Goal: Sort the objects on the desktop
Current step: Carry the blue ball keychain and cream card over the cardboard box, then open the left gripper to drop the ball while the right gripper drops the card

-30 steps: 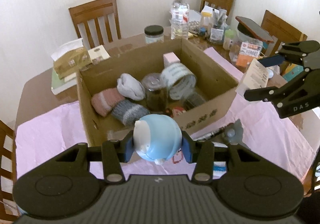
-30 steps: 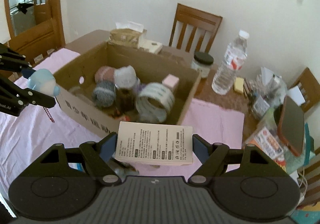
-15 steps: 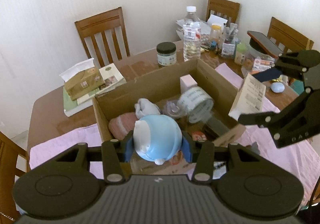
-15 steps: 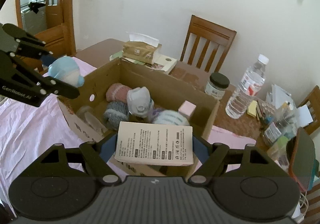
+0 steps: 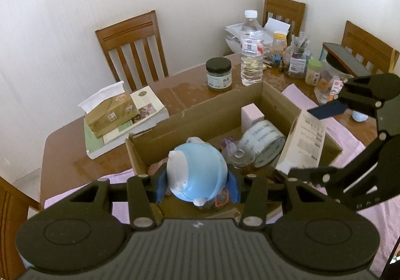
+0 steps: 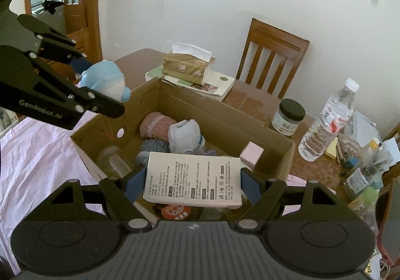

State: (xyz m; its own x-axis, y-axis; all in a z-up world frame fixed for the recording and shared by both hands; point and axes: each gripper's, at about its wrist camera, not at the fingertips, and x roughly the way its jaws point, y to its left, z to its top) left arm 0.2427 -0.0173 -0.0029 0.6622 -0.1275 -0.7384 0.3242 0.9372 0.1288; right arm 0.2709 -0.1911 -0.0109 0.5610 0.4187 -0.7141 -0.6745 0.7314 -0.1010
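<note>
Right wrist: cardboard box [image 6: 262, 130] holds socks [image 6: 160, 125].

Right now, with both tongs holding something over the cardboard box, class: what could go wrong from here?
1. The round blue toy, clamped only at its sides by the left tongs, may roll away once dropped into the cardboard box.
2. The white printed box in the right tongs might land on the clear glass jar below.
3. The two tongs hang close together, so they could knock each other.
</note>
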